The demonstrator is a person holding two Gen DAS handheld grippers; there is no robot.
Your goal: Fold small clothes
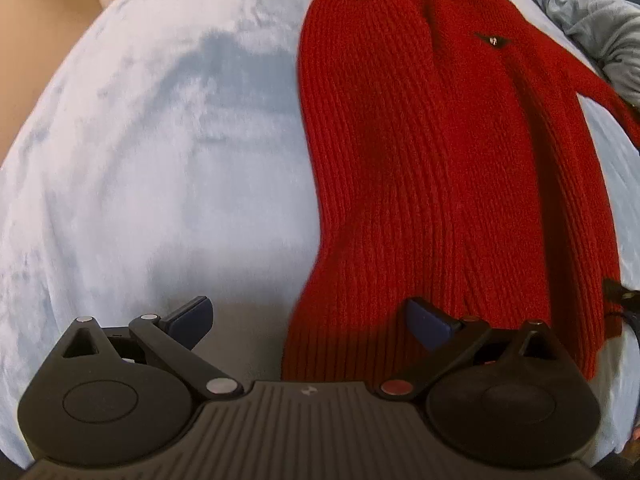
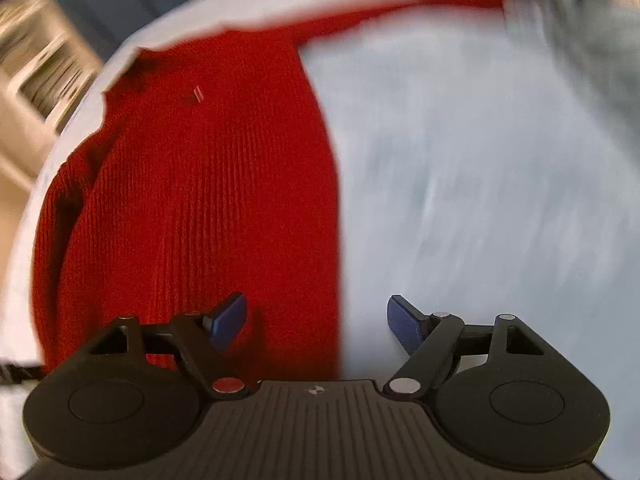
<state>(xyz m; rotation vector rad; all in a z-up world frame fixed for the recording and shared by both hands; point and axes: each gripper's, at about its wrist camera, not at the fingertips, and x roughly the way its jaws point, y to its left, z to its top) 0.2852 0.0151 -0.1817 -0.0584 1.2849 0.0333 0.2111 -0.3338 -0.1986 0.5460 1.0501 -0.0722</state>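
Left claw [image 1: 310,322] spread wide, nothing between pads, poised steeply over lower left edge of red sweater [image 1: 440,168]; one pad over sweater hem, other over bare blanket [image 1: 140,160]. Right claw [image 2: 316,322] also apart, empty, straddling sweater's right edge [image 2: 200,200], view smeared by motion. Sweater flat on pale blue fleece blanket, ribbed knit, one sleeve [image 2: 400,4] stretched out sideways, small metal tag [image 1: 494,41] near chest. Grey crumpled cloth [image 1: 592,20] beyond sleeve at far right. Black strap [image 1: 620,300] at sweater's right edge. Nothing blocking either claw. Both aimed downward at bed.
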